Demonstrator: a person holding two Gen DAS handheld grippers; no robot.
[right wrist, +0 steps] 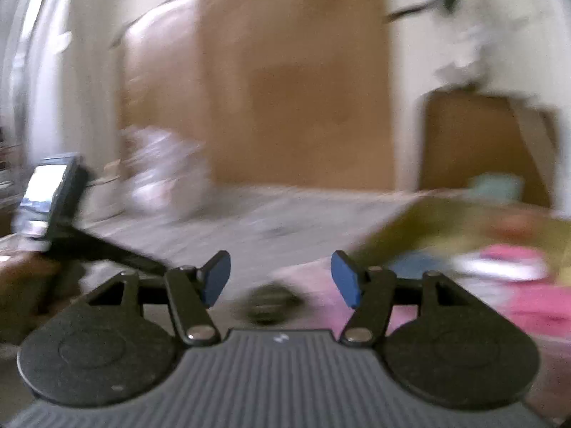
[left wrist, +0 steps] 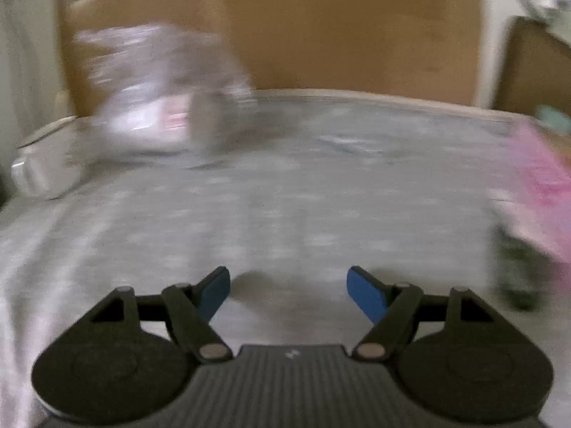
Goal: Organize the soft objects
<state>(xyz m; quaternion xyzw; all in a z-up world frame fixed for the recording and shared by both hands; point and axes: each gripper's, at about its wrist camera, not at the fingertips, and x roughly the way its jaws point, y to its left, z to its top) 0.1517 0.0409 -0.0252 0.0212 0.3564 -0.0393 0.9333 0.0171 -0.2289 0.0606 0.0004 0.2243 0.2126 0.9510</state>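
Left gripper (left wrist: 288, 287) hangs over a grey patterned bed cover (left wrist: 271, 207) with its blue pads (left wrist: 364, 294) spread wide and nothing between them. In its view, heavily blurred, a crinkly clear plastic bag (left wrist: 160, 85) with something pale inside sits far off to the left, well apart from the jaws, against a brown board (left wrist: 349, 28). A pink cloth (left wrist: 542, 185) lies at the right edge, well to the right of the fingers, with a dark small item (left wrist: 517, 278) just below it that I cannot identify.

Right gripper (right wrist: 281, 278) likewise stands spread, its jaws empty. In its view the pink cloth (right wrist: 528, 299) lies near and to the right, spreading partly beneath the right finger, beside a yellow-green cloth (right wrist: 446, 228) farther back. A dark blurred lump (right wrist: 267, 303) sits just beyond the gap between the fingers. The plastic bag (right wrist: 164, 174) is far to the left. At the left edge, the other handheld device (right wrist: 53, 199) shows.
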